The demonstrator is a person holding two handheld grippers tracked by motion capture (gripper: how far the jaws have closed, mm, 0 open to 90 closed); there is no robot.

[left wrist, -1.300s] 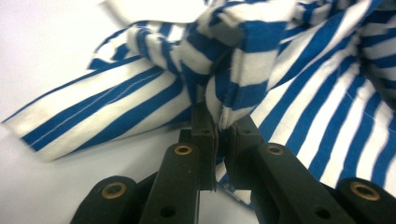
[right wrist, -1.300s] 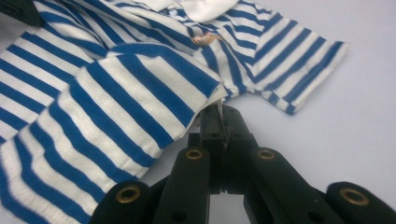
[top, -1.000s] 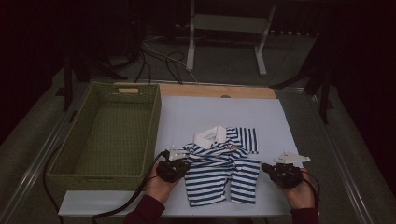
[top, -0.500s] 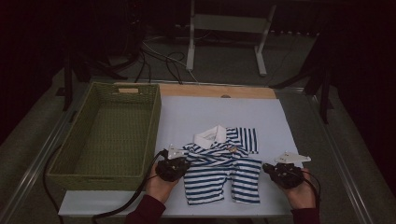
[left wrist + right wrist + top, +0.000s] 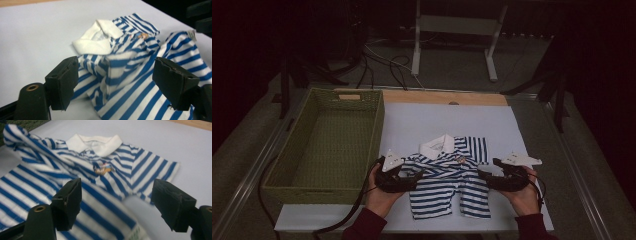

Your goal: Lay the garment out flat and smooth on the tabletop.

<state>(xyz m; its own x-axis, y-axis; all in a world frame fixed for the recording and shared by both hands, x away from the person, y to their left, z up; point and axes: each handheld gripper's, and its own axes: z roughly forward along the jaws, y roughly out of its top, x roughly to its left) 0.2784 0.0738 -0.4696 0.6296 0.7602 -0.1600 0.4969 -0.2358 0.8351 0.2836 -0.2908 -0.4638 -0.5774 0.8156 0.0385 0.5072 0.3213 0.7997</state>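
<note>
White tabletop (image 5: 412, 120) before you: green basket (image 5: 377, 130) at left, holding nothing; blue-striped shirt (image 5: 449, 177) with white collar lies partly folded between your left gripper (image 5: 418, 175) and right gripper (image 5: 482, 174), both jaws just opened, gripping nothing.

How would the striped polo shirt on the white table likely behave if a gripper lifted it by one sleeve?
The striped polo shirt already lies creased and folded over itself, so it would probably droop limply. It looks thin and small, so likely light. Pushed, it would probably bunch rather than slide whole.
</note>
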